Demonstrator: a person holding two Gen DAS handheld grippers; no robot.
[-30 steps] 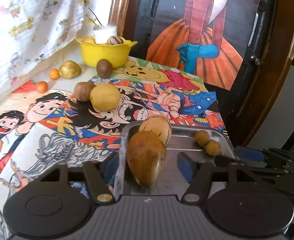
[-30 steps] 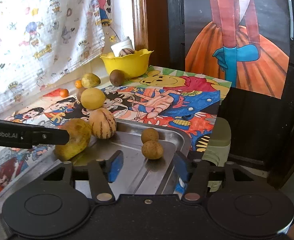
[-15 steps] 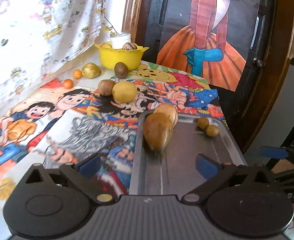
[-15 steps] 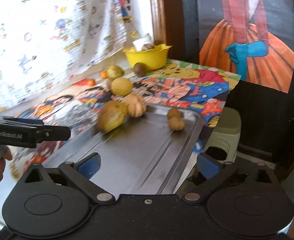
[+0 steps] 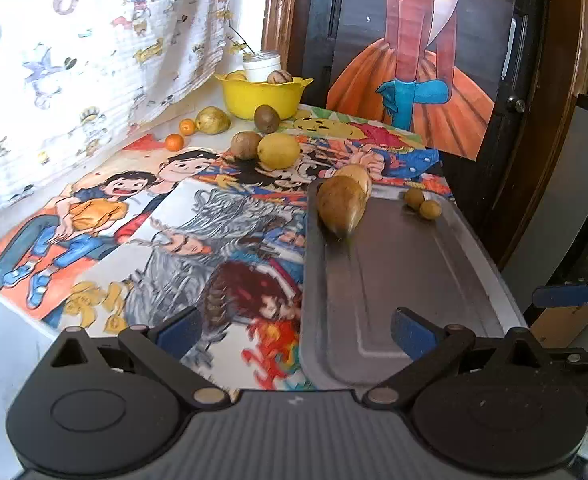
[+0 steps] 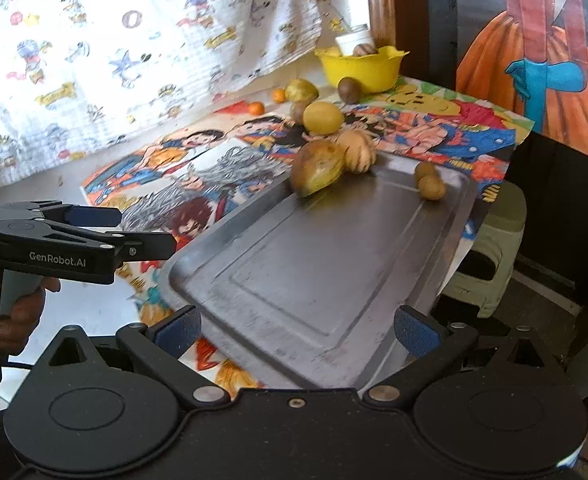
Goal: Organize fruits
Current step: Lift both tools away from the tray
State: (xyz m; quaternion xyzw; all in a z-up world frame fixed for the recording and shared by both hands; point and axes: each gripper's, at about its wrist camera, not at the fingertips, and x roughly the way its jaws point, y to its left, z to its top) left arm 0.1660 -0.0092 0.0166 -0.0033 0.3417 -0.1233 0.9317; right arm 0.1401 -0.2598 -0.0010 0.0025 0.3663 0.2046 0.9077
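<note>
Both grippers have pulled back from the metal tray (image 5: 406, 280) since a second ago, and both now stand with fingers spread wide, grasping nothing. In the left wrist view the left gripper (image 5: 296, 330) fills the bottom of the frame, its blue pads apart over the tray's near left corner and the cartoon-print cloth (image 5: 153, 216); a second ago those pads sat on either side of the large brown-green fruit (image 5: 340, 204), which now lies free at the tray's far left edge, centre of the frame. The striped pale fruit (image 5: 360, 176) sits just behind it, touching or nearly so — the pictures do not settle which. Two small round brown fruits (image 5: 422, 204) rest together at the tray's far right corner.

In the right wrist view the right gripper (image 6: 296, 330) is likewise released at the bottom of the frame, much more of the bare tray showing beneath it than before. The left gripper appears there at middle left, held in a hand (image 6: 17, 316).

Off the tray, towards the upper centre of the left view, lie a yellow fruit (image 5: 278, 151), two brown ones beside it, a greenish fruit and two small orange ones, unmoved in front of the yellow bowl (image 5: 259, 96).
</note>
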